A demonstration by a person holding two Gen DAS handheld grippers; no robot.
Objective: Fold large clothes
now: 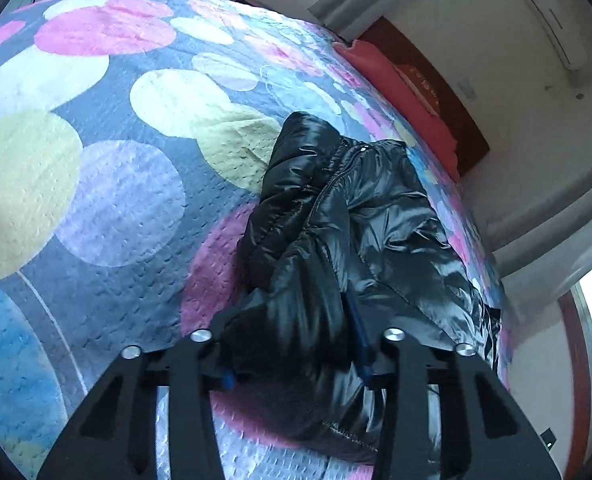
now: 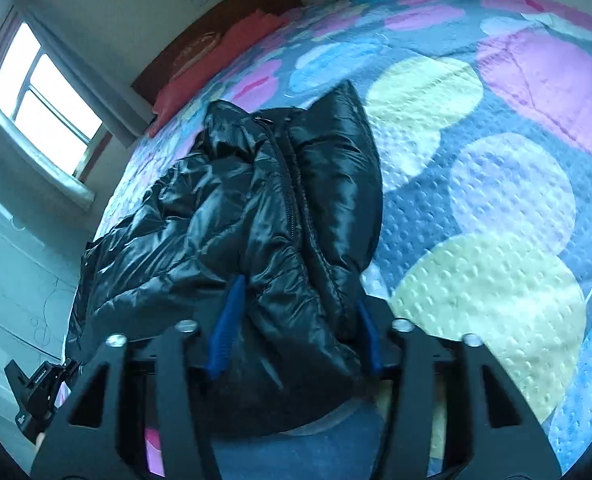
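Jacket: bunched near bed edge, zipped, not yet flat.
Left gripper: fingers clamped on hem.
Right gripper: likewise.
Progress: early; folds remain.

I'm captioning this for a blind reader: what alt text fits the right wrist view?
A shiny black puffer jacket lies bunched on a bed quilt printed with pastel circles, its near end between the right gripper's blue-padded jaws. A window shows at left.

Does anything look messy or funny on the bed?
Yes: the black puffer jacket lies bunched and crumpled on the spotted quilt, not flat. Both the left gripper and right gripper have bulky folds between their fingers.
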